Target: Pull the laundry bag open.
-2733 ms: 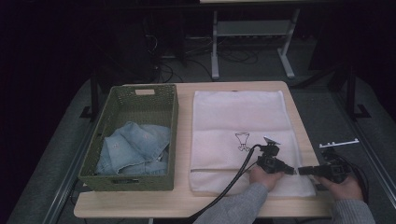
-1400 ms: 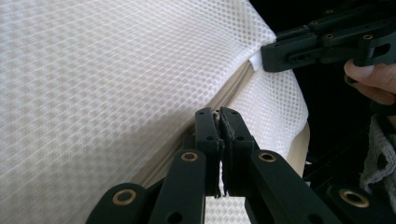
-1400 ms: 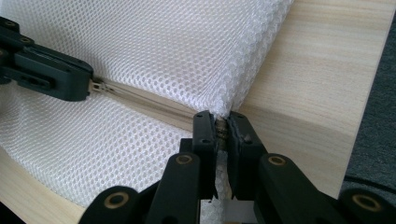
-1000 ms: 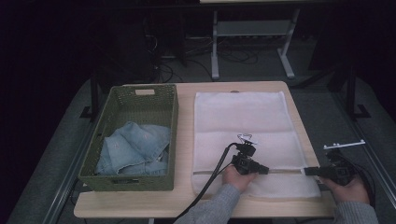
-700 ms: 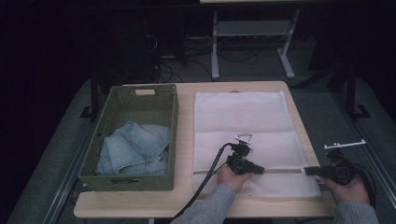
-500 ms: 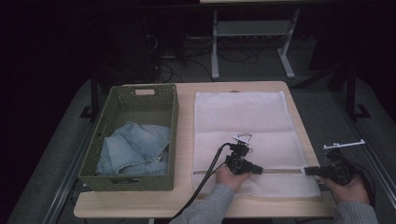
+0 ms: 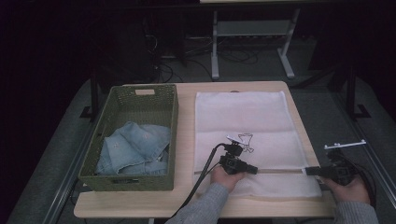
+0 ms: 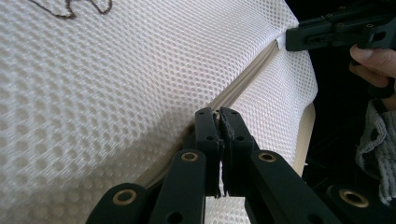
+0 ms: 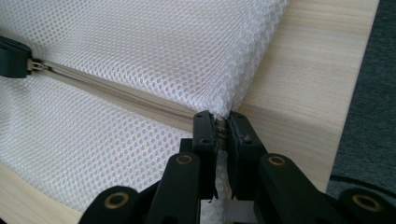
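A white mesh laundry bag (image 7: 247, 130) lies flat on the table (image 7: 187, 205), a small dark line drawing near its middle. Its beige zipper (image 7: 280, 171) runs across the near end, partly closed.

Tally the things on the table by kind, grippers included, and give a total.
White mesh bag: 1
Green woven basket: 1
Denim garment, lying in the basket: 1
Grippers: 2, the left gripper shut on the bag's zipper pull, the right gripper shut on the bag's edge
Total: 5
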`<control>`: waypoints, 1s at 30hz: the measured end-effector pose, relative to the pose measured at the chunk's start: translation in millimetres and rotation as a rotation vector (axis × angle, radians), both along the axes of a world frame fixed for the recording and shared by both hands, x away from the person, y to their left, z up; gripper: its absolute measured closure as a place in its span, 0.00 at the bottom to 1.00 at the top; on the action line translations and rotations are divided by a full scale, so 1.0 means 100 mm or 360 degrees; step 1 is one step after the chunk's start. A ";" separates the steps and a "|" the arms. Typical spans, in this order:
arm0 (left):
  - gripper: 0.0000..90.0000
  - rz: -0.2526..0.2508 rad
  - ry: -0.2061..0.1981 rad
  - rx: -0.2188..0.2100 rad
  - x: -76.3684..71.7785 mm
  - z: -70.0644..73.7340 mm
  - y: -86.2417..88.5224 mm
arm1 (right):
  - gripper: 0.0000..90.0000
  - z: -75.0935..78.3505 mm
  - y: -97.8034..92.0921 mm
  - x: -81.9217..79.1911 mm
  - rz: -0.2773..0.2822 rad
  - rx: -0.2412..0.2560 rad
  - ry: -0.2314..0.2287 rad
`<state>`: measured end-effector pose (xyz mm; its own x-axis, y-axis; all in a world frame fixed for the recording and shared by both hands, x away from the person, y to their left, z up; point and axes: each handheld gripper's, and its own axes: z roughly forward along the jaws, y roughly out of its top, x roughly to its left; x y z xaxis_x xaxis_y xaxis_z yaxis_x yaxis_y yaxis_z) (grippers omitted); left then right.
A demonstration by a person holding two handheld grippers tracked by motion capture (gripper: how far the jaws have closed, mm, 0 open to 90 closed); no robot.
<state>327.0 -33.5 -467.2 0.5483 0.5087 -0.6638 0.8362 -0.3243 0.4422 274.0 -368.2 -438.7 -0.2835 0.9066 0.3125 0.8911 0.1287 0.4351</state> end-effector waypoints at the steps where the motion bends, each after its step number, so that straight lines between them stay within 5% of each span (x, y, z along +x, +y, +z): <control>1: 0.97 -0.0003 -0.0004 0.0006 0.00 0.00 0.01 | 0.91 0.00 0.00 0.00 0.0000 -0.0002 0.0000; 30: 0.97 0.0130 -0.0055 0.0132 -0.14 0.11 0.68 | 0.91 0.05 -0.09 -0.01 -0.0030 -0.0091 0.0003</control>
